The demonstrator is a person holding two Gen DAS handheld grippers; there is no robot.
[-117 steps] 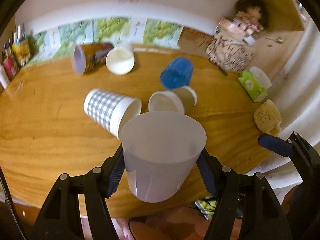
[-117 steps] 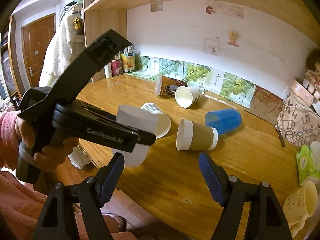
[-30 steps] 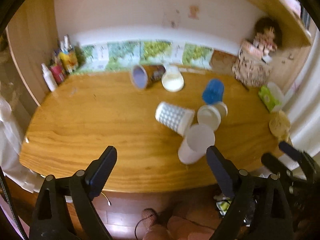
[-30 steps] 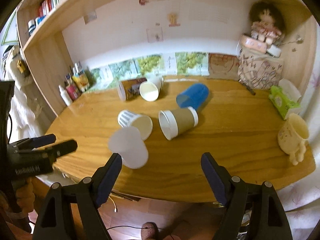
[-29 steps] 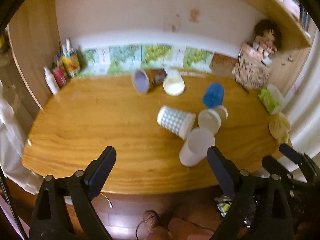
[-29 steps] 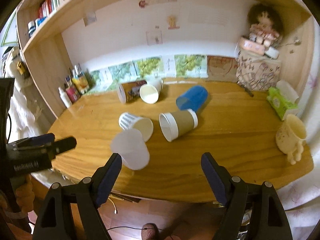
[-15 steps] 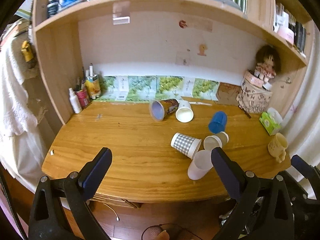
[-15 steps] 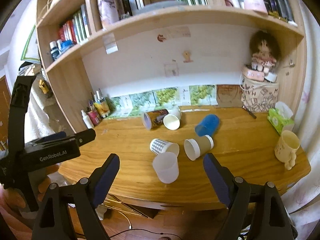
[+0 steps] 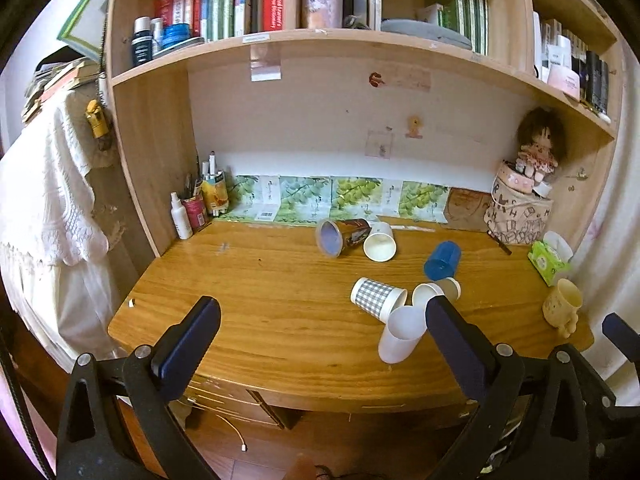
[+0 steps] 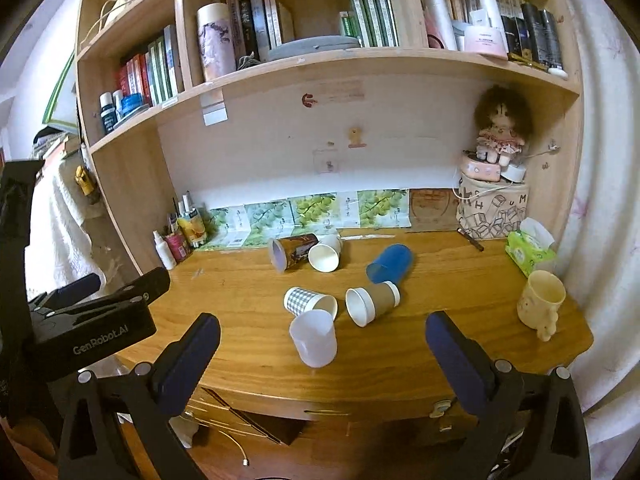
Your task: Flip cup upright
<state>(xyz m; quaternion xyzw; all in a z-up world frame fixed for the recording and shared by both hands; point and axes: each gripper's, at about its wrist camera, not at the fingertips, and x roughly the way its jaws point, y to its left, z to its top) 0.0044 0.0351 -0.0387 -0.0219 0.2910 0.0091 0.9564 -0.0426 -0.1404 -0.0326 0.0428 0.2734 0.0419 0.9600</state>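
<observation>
A translucent white plastic cup [image 9: 401, 333] [image 10: 313, 337] stands upright, mouth up, near the desk's front edge. Behind it lie on their sides a checked paper cup [image 9: 377, 295] [image 10: 310, 301], a brown-sleeved paper cup [image 10: 372, 299], a blue plastic cup [image 9: 442, 260] [image 10: 389, 263], a white paper cup [image 9: 380, 241] [image 10: 325, 253] and a dark printed cup [image 9: 340, 235] [image 10: 291, 252]. My left gripper [image 9: 320, 328] is open and empty, held back from the desk. My right gripper [image 10: 322, 342] is open and empty, also back from the desk.
A cream mug [image 9: 562, 306] [image 10: 540, 303] stands at the desk's right edge, with a green tissue pack [image 10: 529, 251] behind it. A patterned box with a doll [image 10: 493, 208] sits at the back right. Bottles and pens [image 9: 196, 207] stand at the back left. Bookshelves hang above the wooden desk [image 9: 260, 280].
My left gripper let go of the translucent cup, which now stands upright on the desk. Both grippers have pulled back and up, away from the desk.
</observation>
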